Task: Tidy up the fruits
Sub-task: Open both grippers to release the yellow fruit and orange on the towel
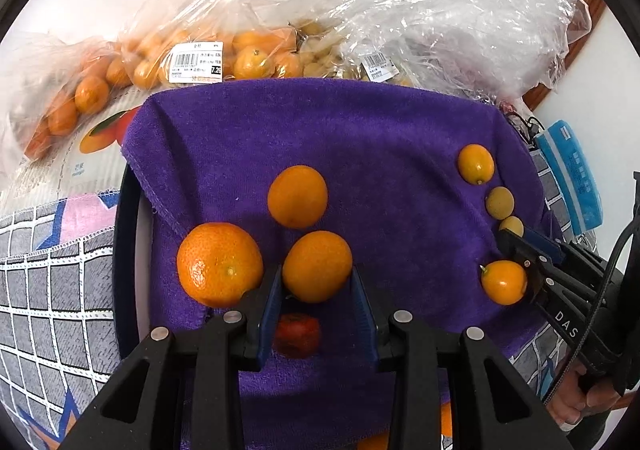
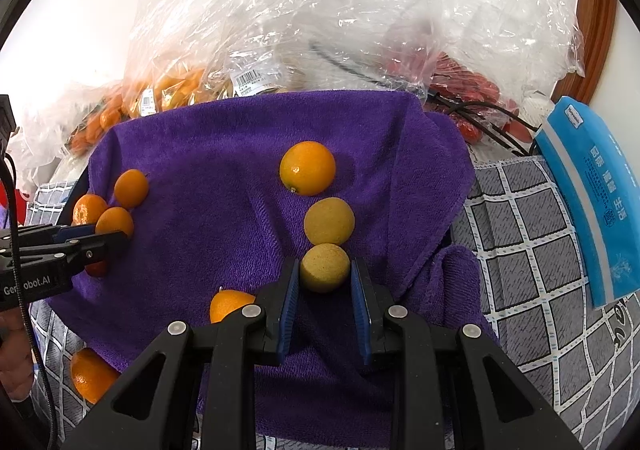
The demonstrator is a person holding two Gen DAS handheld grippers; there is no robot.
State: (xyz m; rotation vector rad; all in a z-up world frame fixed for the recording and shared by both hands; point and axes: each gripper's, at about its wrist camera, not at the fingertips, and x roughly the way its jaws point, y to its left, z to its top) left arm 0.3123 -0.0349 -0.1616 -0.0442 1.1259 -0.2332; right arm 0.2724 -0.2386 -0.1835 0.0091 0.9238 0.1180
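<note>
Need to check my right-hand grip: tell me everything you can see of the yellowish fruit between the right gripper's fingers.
The yellowish fruit is small and round, with dull, finely speckled tan-yellow skin and no stem showing. It sits on the purple towel, between the right gripper's blue pads, which close on its sides. A second, similar fruit lies just beyond, touching or almost so. The left wrist view shows only its top.

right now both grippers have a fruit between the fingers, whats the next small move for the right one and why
Probably a short, straight lift of the right gripper. Its blue pads sit on either side of the nearer yellow-green fruit, which lies on the purple towel right against a second yellow-green fruit. Raising it before any sideways move should avoid knocking that neighbour or the orange fruit beyond it.
</note>
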